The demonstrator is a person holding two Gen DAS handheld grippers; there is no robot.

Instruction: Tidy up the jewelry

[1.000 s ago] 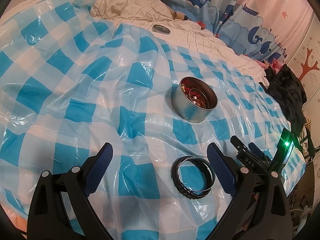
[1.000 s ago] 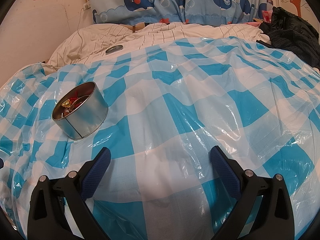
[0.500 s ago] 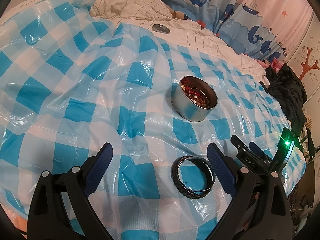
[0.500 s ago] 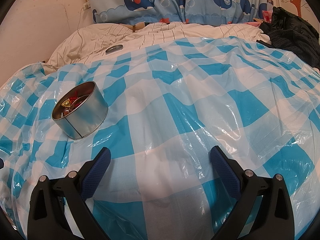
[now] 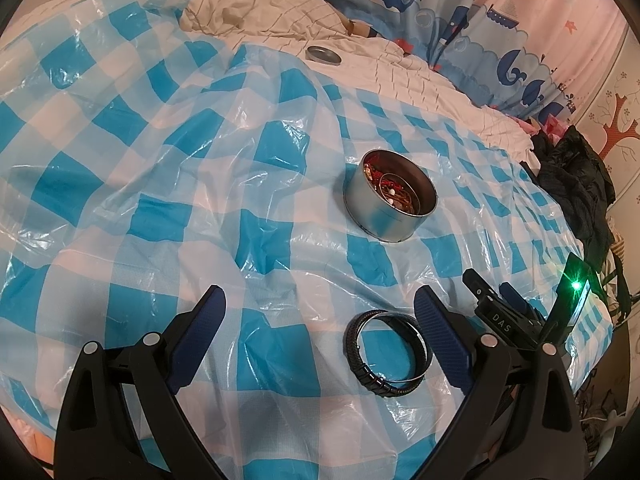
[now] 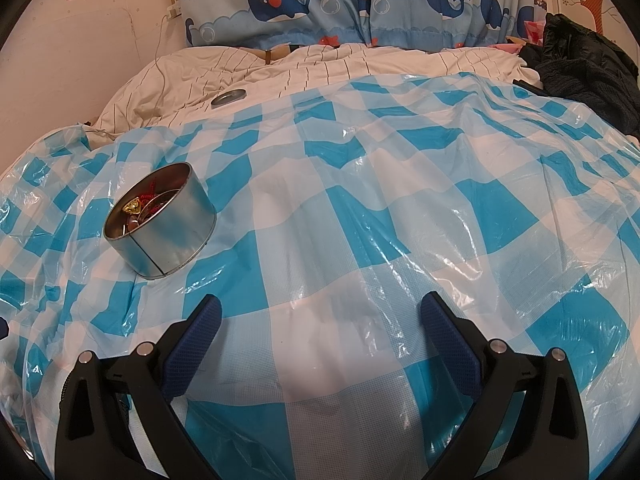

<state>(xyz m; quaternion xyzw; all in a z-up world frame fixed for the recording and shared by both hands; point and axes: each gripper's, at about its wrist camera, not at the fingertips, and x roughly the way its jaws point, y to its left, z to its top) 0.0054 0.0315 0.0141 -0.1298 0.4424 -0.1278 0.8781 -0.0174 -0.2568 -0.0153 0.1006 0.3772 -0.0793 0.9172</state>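
The right tongs point(image 6: 320, 320) stand open above a blue-and-white checked plastic sheet point(image 6: 400, 208) spread over a bed point(image 6: 320, 68). Nothing lies between the blue pads point(image 6: 448, 340).

A round metal tin point(image 6: 168, 228) sits on the sheet to the upper left of the tongs, well apart from them. It is uncovered and tilted slightly. Red and gold jewelry point(image 6: 140, 206) lies inside it.

A round metal lid point(image 6: 228, 98) rests on the striped bedding beyond the sheet's far edge. A whale-print curtain point(image 6: 340, 4) hangs behind the bed. Dark clothing point(image 6: 584, 56) is piled at the upper right.
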